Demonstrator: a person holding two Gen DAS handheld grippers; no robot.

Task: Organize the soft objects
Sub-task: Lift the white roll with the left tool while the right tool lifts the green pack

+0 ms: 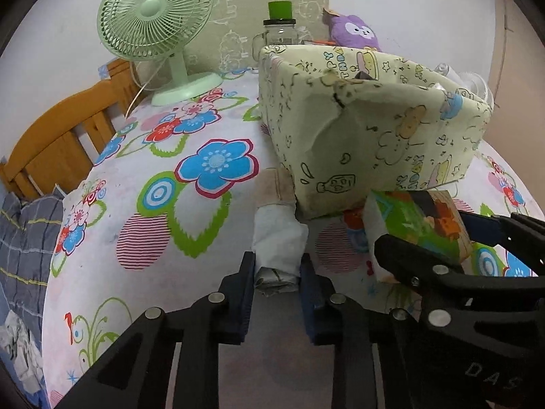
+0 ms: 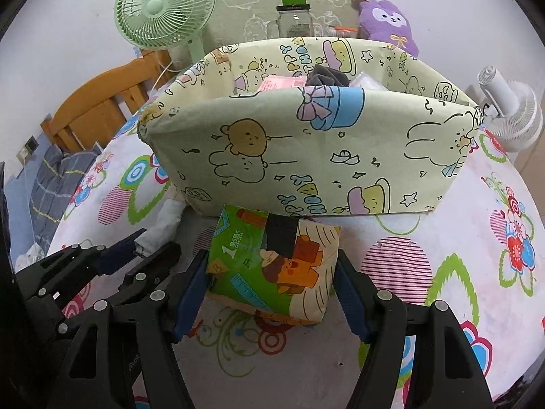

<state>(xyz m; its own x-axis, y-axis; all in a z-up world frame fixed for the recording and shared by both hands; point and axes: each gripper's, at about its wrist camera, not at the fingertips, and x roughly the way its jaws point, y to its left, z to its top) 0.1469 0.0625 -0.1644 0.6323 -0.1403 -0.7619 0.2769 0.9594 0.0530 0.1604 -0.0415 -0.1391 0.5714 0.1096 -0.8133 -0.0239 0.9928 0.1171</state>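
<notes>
Holding items at the pale-yellow cartoon-print fabric bin (image 2: 306, 156): left gripper (image 1: 276, 281) pinches a white rolled cloth (image 1: 277, 242), right gripper (image 2: 272, 293) brackets a green printed tissue pack (image 2: 272, 266). Bin partly filled; both remain outside.

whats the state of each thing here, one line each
left gripper: shut on the white roll
white roll: lying on the table, pinched at its near end
right gripper: fingers at both sides of the tissue pack, grip unclear
tissue pack: on the table, against the bin
fabric bin: upright, open-topped, some items inside
green fan: upright
jar: upright, green lid on
</notes>
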